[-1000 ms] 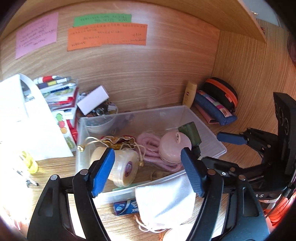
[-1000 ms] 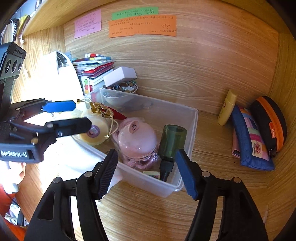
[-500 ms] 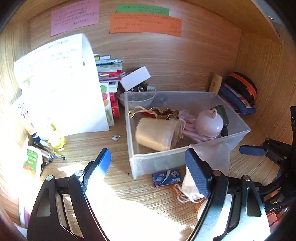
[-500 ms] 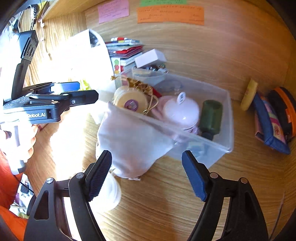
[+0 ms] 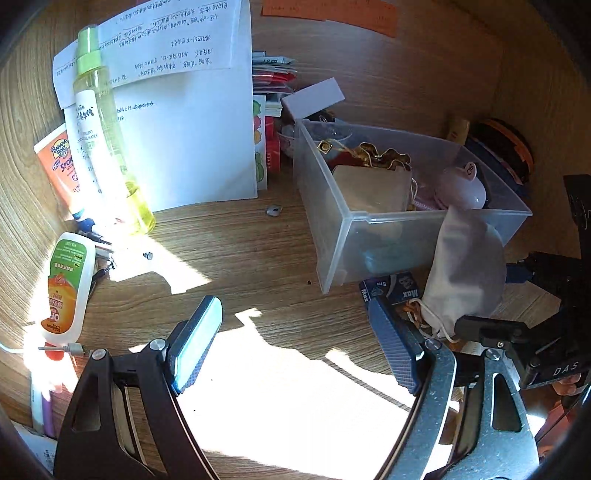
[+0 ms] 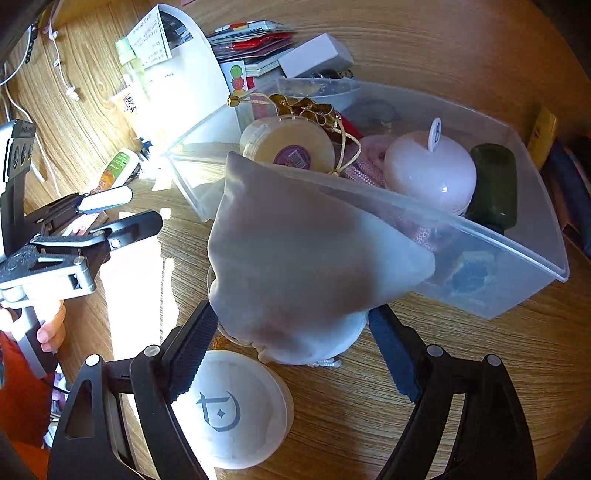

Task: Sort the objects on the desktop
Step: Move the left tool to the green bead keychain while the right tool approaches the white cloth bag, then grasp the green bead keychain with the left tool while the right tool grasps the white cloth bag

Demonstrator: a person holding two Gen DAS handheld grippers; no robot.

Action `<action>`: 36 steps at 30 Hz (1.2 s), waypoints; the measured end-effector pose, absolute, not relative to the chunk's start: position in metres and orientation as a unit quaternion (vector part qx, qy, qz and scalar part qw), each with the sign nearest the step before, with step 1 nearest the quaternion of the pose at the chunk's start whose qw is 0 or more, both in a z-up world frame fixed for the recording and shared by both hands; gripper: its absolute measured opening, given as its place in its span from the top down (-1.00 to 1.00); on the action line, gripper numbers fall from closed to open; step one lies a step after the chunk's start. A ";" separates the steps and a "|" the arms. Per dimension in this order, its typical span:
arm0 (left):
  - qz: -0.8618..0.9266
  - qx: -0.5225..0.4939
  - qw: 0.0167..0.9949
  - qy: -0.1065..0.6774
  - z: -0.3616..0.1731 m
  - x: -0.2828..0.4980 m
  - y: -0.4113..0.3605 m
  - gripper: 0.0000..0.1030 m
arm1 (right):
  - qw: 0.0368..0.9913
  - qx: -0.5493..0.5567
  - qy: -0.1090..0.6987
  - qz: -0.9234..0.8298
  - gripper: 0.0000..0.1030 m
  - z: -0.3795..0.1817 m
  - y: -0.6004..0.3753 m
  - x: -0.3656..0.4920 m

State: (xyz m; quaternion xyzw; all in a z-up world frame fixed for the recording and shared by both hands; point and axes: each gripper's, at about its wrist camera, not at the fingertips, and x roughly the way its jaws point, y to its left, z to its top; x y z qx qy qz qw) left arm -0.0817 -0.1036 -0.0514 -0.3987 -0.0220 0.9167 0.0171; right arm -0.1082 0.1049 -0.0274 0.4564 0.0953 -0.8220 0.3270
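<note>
The left gripper [image 5: 295, 345] hangs over bare, sunlit wooden desk [image 5: 258, 251], its jaws spread wide with nothing between them. The right gripper [image 6: 291, 349] has its jaws opening; the lower end of a white drawstring pouch [image 6: 295, 258] sits between its 2 blue pads, and the left pad looks close to the cloth, though contact cannot be confirmed. The pouch leans against the front wall of a clear plastic bin [image 6: 517, 258] on the desk.

Just in front of the pouch lies a round white lid [image 6: 236, 410] printed with a grey emblem of a crescent and a small star. In the left wrist view a small dark blue packet [image 5: 393, 290] lies at the foot of the bin, reading "Max" twice.

Inside the bin are a round cream container [image 6: 288, 144] with a purple barcode sticker, a gold ribbon [image 6: 306, 107], a pink dome-shaped item [image 6: 430, 170] with a small tab on top, and a dark green bottle [image 6: 493, 184].

To the left of the bin stands a sheet of white paper [image 5: 184, 122] with handwritten lines too small to read. In front of it stand a tall yellow-green spray bottle [image 5: 99, 122], whose label shows "WATER", and an orange tube [image 5: 59, 162] marked "BANANA BOAT" and "SPORT". A white and green squeeze bottle [image 5: 66, 280] lies flat nearby, its writing unclear. An orange note [image 5: 332, 13] is stuck on the back wall, unreadable.
</note>
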 end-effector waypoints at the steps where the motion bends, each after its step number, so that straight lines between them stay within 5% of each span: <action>1: 0.915 -0.402 0.020 -0.024 -0.054 -0.082 -0.104 -0.59 | 0.324 0.456 0.100 -0.823 -0.60 -0.029 0.102 -0.109; 5: 0.911 -0.409 0.030 -0.028 -0.059 -0.085 -0.101 -0.59 | 0.320 0.452 0.091 -0.828 -0.59 -0.030 0.098 -0.113; 14: 0.906 -0.419 0.053 -0.030 -0.063 -0.076 -0.093 -0.59 | 0.336 0.436 0.086 -0.830 -0.13 -0.025 0.099 -0.104; 22: 0.899 -0.433 0.063 -0.023 -0.065 -0.041 -0.081 -0.59 | 0.343 0.422 0.075 -0.836 -0.07 -0.016 0.110 -0.096; 23: 0.898 -0.434 0.065 -0.022 -0.064 -0.037 -0.079 -0.59 | 0.341 0.421 0.072 -0.837 0.23 -0.015 0.113 -0.095; 24: 0.898 -0.434 0.068 -0.021 -0.063 -0.032 -0.076 -0.59 | 0.335 0.420 0.073 -0.840 0.29 -0.014 0.115 -0.095; 36: 0.887 -0.443 0.132 0.003 -0.064 0.003 -0.028 -0.59 | 0.324 0.413 0.055 -0.850 0.34 -0.015 0.137 -0.088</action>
